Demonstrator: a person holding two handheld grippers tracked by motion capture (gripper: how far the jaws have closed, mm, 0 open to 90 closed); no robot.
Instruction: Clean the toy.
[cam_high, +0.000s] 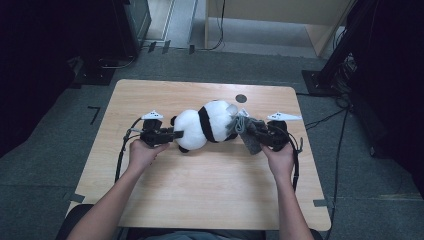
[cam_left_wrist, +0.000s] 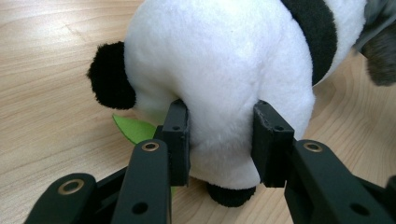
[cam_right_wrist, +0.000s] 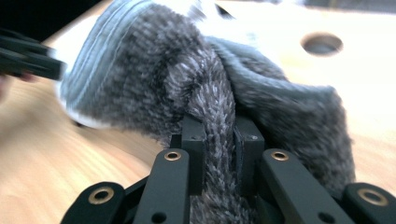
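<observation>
A plush panda (cam_high: 202, 126) shows a white body crossed by one broad black band, with black paws (cam_left_wrist: 112, 77); a bright green leaf (cam_left_wrist: 133, 128) peeks from under it. The knit sock (cam_right_wrist: 219, 93) is fuzzy charcoal grey flecked with paler fibres, its ribbed cuff a light blue-grey (the cuff is blurred). Both grippers, left (cam_high: 172, 134) and right (cam_high: 251, 130), are matt black with brass-coloured rivets and pale grey top plates. The table (cam_high: 200, 190) is light wood with a fine grain and one dark round hole.

Even overhead light on the counter (cam_high: 200, 190), dark room corners; the grey knit (cam_right_wrist: 205, 93) beyond the fingers (cam_right_wrist: 194, 154) blurs softly.
</observation>
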